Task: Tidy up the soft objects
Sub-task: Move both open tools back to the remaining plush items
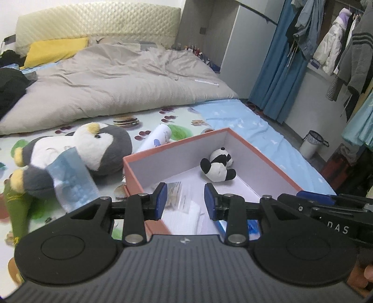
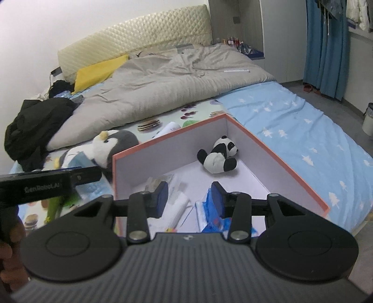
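- The left gripper [image 1: 185, 200] is hovering over the near end of the open pink box [image 1: 268, 158], its blue pads [image 1: 162, 201] standing apart with nothing between them.
- The right gripper [image 2: 189, 199] is hanging just beside it over the same near end, its tongs likewise apart and gripping nothing.
- Both tools are pointing forward along the bed [image 1: 209, 121], angled slightly down into the box.
- Papers and packets [image 1: 184, 205] are lying on the box floor right under the fingers, with a blue-and-white packet [image 2: 211, 216] showing by the right gripper's right finger.
- Further in, the little panda plush [image 1: 219, 166] is lying on its side near the far corner of the box, its long axis running across the box, head toward the right wall, feet toward the near left.
- Left of the box, the big penguin plush [image 1: 77, 153] is sprawling on the printed sheet [image 1: 149, 118], head toward the box, yellow feet toward the bed's left edge, a blue scarf [image 1: 73, 179] trailing from its neck.
- A white tube [image 1: 156, 138] is lying just behind the box's far left wall.
- Beyond, a grey duvet [image 1: 121, 79] is covering the middle of the bed, a yellow pillow [image 1: 53, 50] resting against the quilted headboard [image 1: 98, 21].
- Off the bed's right edge, blue curtains [image 1: 279, 70] and hanging clothes [image 1: 338, 46] are lining the room, with a white bin [image 1: 311, 144] standing on the floor.
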`<state>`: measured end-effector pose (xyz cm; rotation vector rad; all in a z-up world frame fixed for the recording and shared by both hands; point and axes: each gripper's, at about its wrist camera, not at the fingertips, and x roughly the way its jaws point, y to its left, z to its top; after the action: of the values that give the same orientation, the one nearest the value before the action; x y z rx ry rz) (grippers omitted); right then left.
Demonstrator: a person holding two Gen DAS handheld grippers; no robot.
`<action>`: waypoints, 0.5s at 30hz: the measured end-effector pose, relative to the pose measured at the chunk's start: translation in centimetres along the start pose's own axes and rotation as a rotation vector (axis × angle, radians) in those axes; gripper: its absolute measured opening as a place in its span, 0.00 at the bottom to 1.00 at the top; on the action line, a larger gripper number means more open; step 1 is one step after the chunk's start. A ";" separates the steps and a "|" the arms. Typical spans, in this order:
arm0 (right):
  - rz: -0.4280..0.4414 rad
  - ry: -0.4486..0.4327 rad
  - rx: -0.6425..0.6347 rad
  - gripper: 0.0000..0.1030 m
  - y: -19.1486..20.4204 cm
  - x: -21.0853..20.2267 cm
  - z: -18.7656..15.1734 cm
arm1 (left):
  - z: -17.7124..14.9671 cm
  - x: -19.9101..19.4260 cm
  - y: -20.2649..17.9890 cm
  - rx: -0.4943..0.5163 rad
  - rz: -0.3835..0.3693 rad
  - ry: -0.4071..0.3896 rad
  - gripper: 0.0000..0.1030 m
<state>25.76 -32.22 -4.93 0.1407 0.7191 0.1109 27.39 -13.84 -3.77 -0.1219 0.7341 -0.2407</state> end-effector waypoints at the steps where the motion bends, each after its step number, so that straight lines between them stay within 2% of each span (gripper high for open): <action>1: 0.001 -0.003 -0.002 0.43 0.3 -0.6 -0.5 | -0.4 -0.8 0.1 -0.003 0.000 -0.004 0.39; 7: 0.011 -0.014 -0.001 0.43 1.8 -3.1 -2.9 | -3.2 -4.8 1.1 -0.015 -0.003 -0.016 0.39; 15: 0.006 -0.017 -0.013 0.43 4.2 -4.9 -5.6 | -6.4 -8.1 2.8 -0.028 -0.009 -0.017 0.39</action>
<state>18.18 -28.34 -5.23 0.1314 0.7004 0.1203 17.76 -9.24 -3.80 -0.1541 0.7204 -0.2379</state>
